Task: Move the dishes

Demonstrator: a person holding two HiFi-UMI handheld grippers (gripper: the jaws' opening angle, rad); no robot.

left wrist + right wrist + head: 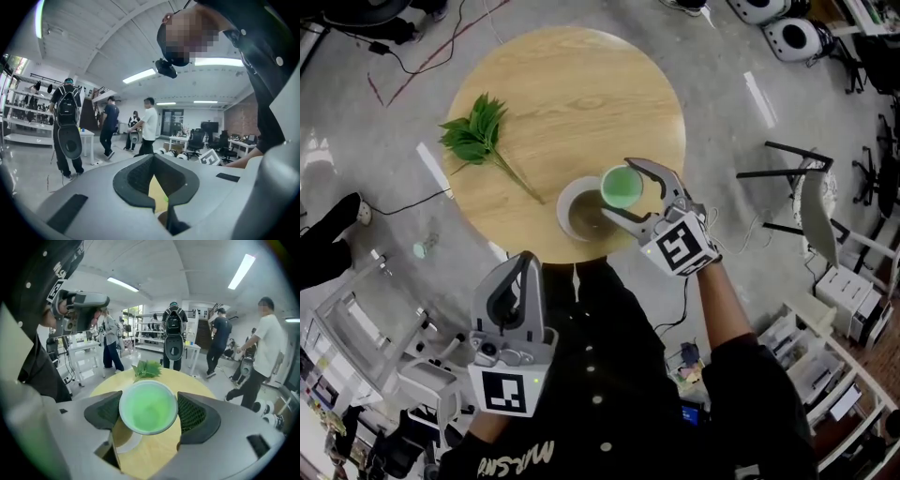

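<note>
The right gripper had its jaws partly open and clamped on the sides of the green cup. The cup hung just above the bowl at the table's near edge, mouth up and axis roughly vertical. The left gripper was closed on nothing, off the table.

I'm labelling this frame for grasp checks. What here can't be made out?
Head view: the green cup and right gripper cover part of the white bowl; whether cup and bowl touch cannot be told.
Right gripper view: the cup's own rim hides its base.
Left gripper view: the shut left gripper blocks the table; only a sliver shows between its jaws.
</note>
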